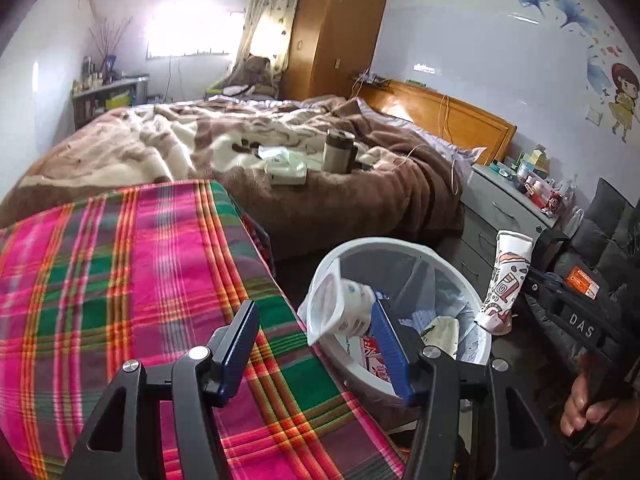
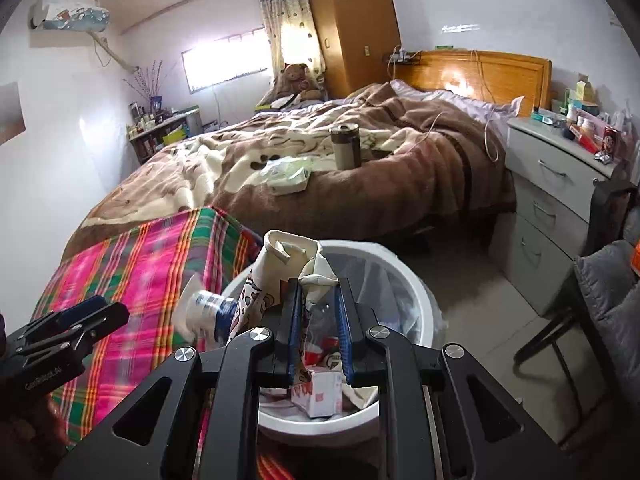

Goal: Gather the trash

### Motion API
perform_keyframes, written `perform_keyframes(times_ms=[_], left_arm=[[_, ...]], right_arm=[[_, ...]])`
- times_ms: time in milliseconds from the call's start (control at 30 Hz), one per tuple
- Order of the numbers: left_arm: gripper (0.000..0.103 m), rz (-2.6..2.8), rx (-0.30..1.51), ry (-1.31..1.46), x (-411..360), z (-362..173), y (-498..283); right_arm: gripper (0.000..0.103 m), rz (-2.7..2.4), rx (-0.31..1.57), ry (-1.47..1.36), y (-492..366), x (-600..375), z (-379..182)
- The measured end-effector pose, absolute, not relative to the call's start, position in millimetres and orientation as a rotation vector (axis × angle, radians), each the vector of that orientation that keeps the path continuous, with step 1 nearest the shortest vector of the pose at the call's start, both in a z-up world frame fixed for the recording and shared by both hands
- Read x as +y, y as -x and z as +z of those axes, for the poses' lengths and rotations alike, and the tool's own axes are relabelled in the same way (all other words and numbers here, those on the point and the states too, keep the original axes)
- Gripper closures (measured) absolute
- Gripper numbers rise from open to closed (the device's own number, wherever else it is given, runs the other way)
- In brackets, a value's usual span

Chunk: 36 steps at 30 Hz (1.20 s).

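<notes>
A white trash bin (image 1: 478, 350) with a clear liner stands on the floor beside a plaid-covered surface (image 1: 120, 280); it also shows in the right wrist view (image 2: 412, 300). My left gripper (image 1: 316, 344) is open; a white yogurt cup (image 1: 344, 306) tilts in the air at the bin's rim, against the right finger. My right gripper (image 2: 318, 328) is shut on a crumpled patterned paper cup (image 2: 280, 268) held over the bin. That cup also shows in the left wrist view (image 1: 506, 280). Cartons and paper lie in the bin.
A bed with a brown blanket (image 2: 360, 168) carries a tumbler (image 2: 346, 146) and tissue packs (image 2: 288, 174). A grey nightstand (image 2: 560, 200) with clutter stands at right, with a dark chair (image 2: 600, 300) in front of it.
</notes>
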State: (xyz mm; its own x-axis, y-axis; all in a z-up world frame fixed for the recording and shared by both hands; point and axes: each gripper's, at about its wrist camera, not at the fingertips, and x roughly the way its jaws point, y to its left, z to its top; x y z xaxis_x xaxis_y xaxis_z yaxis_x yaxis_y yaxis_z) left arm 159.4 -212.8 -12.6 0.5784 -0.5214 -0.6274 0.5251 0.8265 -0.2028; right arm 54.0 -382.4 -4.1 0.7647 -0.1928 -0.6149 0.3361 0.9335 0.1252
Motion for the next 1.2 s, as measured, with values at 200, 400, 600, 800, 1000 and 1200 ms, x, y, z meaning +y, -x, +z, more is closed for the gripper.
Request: perform_keyframes(times_ms=[200,400,600,800,1000,1200], left_arm=[[0.045,-0.618,0.752,-0.053,-231.1,-26.2,-162.0],[0.045,-0.639,0.734,-0.085,-249.0,-22.5,-155.7],[0.042,-0.650,0.724,-0.081,-258.1,-17.9,-146.1],[0.041,-0.648,0.702,-0.075,-260.0,-11.3,-133.4],[0.039,-0.619,0.677,-0.081,-254.9,-3.8,-115.6],[0.029,-0.545,0.616,-0.109,-240.4,5.2,-88.3]], right_arm=[[0.086,-0.307,0.712,-0.239,-66.2,-397.9,-22.7],[0.085,-0.320,0.765,-0.186,-70.0,-404.9,-28.8],[0.044,-0.312,0.752,-0.187,-60.6,-411.1,-24.7],[0.044,-0.325,0.716,-0.210,-44.0,-410.6,-16.6],[0.044,-0.323,0.660,-0.217,-22.9,-401.8,-5.1],[0.044,-0.291,0.593,-0.212,-3.6,-380.1,2.9]])
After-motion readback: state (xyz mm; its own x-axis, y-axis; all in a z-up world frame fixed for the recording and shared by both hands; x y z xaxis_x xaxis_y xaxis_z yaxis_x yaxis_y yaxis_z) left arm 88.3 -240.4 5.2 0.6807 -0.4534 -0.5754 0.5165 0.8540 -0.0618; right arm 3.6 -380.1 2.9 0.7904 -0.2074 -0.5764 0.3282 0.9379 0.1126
